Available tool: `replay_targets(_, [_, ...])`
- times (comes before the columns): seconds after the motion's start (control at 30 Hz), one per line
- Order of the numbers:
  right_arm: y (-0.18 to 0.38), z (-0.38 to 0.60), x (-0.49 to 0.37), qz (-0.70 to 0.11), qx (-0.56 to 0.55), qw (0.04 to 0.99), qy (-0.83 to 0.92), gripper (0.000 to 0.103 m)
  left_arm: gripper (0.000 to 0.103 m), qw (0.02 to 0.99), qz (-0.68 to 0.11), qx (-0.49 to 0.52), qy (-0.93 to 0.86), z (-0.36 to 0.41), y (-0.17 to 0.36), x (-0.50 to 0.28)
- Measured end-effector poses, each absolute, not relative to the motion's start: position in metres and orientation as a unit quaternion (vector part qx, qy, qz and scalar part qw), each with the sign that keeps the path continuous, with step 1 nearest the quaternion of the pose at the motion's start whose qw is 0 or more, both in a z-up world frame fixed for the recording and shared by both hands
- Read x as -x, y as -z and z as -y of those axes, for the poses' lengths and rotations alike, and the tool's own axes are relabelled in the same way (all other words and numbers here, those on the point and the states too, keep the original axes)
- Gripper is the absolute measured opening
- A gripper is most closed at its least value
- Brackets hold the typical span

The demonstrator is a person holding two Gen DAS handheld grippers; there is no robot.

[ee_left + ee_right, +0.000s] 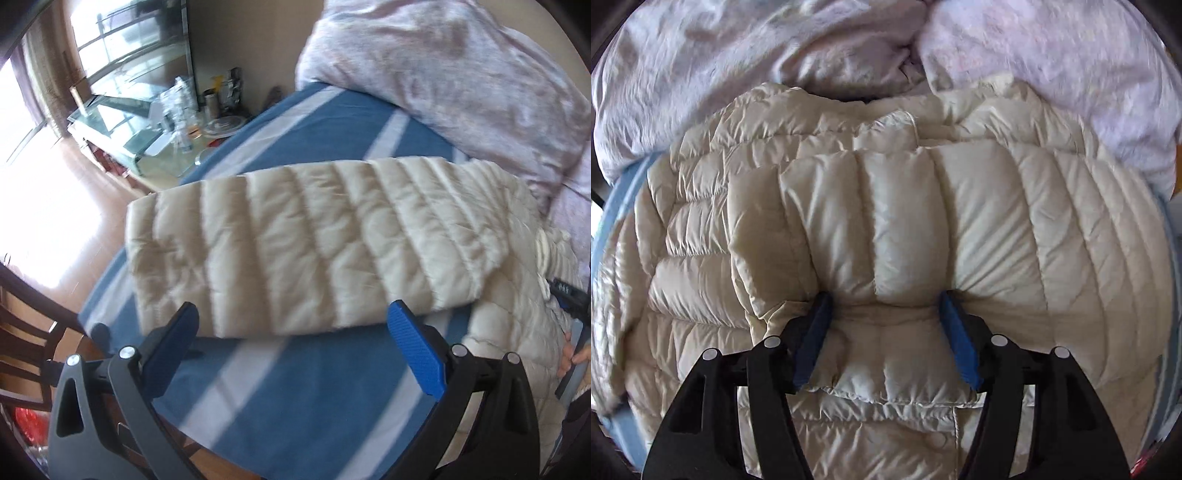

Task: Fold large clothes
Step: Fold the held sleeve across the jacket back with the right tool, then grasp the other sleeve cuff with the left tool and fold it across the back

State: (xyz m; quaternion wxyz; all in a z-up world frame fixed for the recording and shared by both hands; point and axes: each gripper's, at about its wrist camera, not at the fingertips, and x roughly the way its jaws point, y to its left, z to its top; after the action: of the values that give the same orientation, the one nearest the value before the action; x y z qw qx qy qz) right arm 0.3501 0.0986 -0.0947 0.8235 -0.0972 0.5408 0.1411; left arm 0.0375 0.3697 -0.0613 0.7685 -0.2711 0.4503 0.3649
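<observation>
Sleeve (280, 243) fold underway: I hold left gripper (291, 332) wide and empty, right gripper (884, 306) apparently half-open astride jacket (1052, 236) padding; next, regrip.

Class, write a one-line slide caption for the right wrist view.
Right gripper open over a folded cream puffer jacket on a bed.

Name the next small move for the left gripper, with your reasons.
Probably ease the left gripper forward and close on the near edge of the cream puffer jacket: its jaws stand open and empty just short of that edge, over the striped blue sheet.
</observation>
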Motion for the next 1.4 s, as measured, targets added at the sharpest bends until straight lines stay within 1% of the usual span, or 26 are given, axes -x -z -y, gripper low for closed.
replay_targets(0.2, [0.094,-0.095,-0.359,-0.557,0.094,0.812,-0.148,0.064,0.101,0.742,-0.434,0.316,-0.401,-0.422,0.067,0.001])
replay_targets(0.43, [0.093,-0.095,-0.359,-0.557,0.095,0.813,-0.142,0.065,0.101,0.716,-0.429,0.36,-0.417,-0.46,0.083,0.032])
replay_targets(0.5, [0.094,-0.095,-0.359,-0.557,0.095,0.813,-0.142,0.065,0.096,0.711,-0.427,0.372,-0.416,-0.466,0.088,0.036])
replay_targets(0.57, [0.094,-0.095,-0.359,-0.556,0.095,0.813,-0.142,0.065,0.086,0.706,-0.426,0.385,-0.414,-0.47,0.093,0.038])
replay_targets(0.6, [0.094,-0.096,-0.359,-0.556,0.095,0.813,-0.142,0.065,0.083,0.704,-0.426,0.395,-0.409,-0.471,0.096,0.039])
replay_targets(0.67, [0.094,-0.096,-0.359,-0.556,0.094,0.813,-0.141,0.065,0.075,0.699,-0.428,0.405,-0.405,-0.471,0.102,0.037])
replay_targets(0.8, [0.094,-0.095,-0.358,-0.556,0.095,0.814,-0.142,0.065,0.072,0.7,-0.421,0.403,-0.413,-0.469,0.103,0.036])
replay_targets(0.83, [0.094,-0.095,-0.358,-0.556,0.095,0.814,-0.142,0.066,0.064,0.701,-0.417,0.406,-0.413,-0.47,0.103,0.036])
replay_targets(0.87, [0.094,-0.095,-0.357,-0.556,0.095,0.813,-0.142,0.066,0.05,0.702,-0.413,0.41,-0.412,-0.47,0.103,0.037])
replay_targets(0.9, [0.094,-0.095,-0.358,-0.556,0.095,0.813,-0.142,0.066,0.042,0.702,-0.411,0.414,-0.408,-0.471,0.103,0.037])
replay_targets(0.93, [0.094,-0.095,-0.358,-0.556,0.096,0.813,-0.142,0.066,0.029,0.703,-0.407,0.425,-0.401,-0.471,0.103,0.037])
replay_targets(0.97, [0.094,-0.096,-0.359,-0.556,0.097,0.813,-0.142,0.066,0.021,0.703,-0.404,0.433,-0.394,-0.472,0.104,0.036])
replay_targets(1.03, [0.094,-0.097,-0.359,-0.556,0.099,0.813,-0.142,0.066,0.011,0.707,-0.403,0.432,-0.389,-0.47,0.104,0.032])
replay_targets(1.07, [0.094,-0.097,-0.359,-0.556,0.1,0.813,-0.141,0.067,0.007,0.708,-0.405,0.427,-0.389,-0.469,0.102,0.029])
replay_targets(1.2, [0.095,-0.095,-0.359,-0.552,0.1,0.815,-0.142,0.07,0.004,0.727,-0.401,0.405,-0.384,-0.462,0.083,0.009])
replay_targets(1.33, [0.098,-0.094,-0.353,-0.548,0.1,0.818,-0.146,0.071,0.004,0.758,-0.386,0.377,-0.367,-0.453,0.048,-0.019])
replay_targets(1.4, [0.099,-0.091,-0.354,-0.548,0.101,0.817,-0.151,0.072,0.003,0.78,-0.373,0.359,-0.351,-0.442,0.022,-0.043])
